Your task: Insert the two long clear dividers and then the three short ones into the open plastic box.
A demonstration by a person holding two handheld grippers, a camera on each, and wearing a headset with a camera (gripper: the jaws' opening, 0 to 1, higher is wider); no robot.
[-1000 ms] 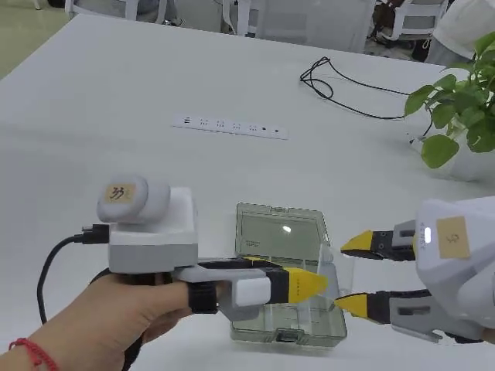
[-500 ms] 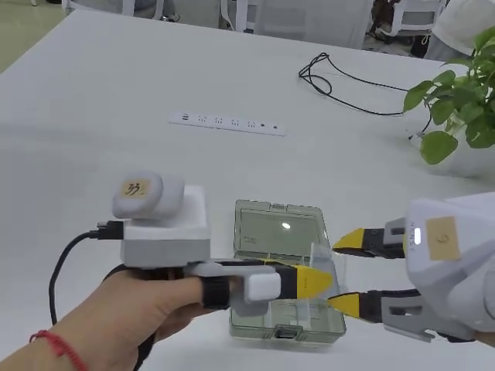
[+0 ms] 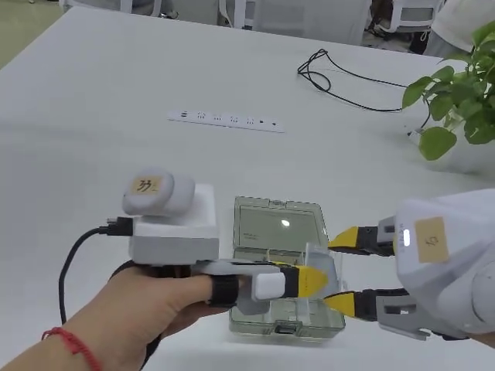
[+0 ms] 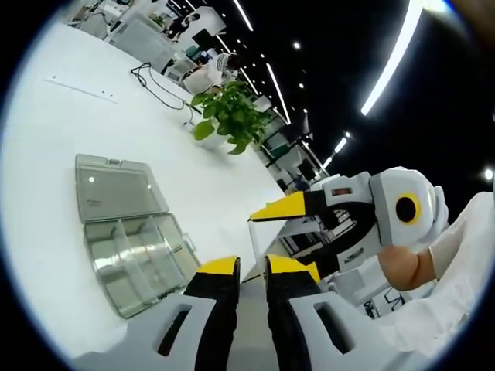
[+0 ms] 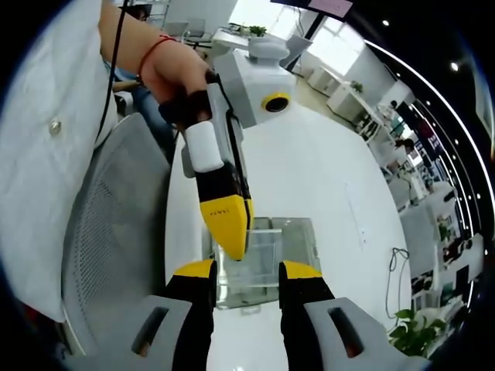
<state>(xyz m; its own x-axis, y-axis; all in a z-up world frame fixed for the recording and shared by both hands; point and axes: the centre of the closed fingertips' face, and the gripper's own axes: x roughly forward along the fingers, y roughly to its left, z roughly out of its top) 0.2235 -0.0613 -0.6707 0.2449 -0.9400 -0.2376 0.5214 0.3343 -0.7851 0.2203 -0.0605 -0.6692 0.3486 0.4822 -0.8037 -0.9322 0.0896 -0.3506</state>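
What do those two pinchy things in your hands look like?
Both grippers have chunky white bodies and black jaws with yellow tips. The left gripper has a tan sticker with a scribbled number and a black cable. The right gripper has a sticker too, plus a green light. A red string bracelet circles the left wrist.

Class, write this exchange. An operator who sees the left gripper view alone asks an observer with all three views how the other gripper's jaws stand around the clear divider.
Operator: A yellow tip comes in from my right. Are that gripper's jaws open?
Observer: Yes. In its own view the right gripper has its jaws spread, with the clear divider ahead between them.
Operator: Where is the divider relative to the box?
Observer: In the head view the left gripper holds it at the right end of the open box. I cannot tell whether it has entered.
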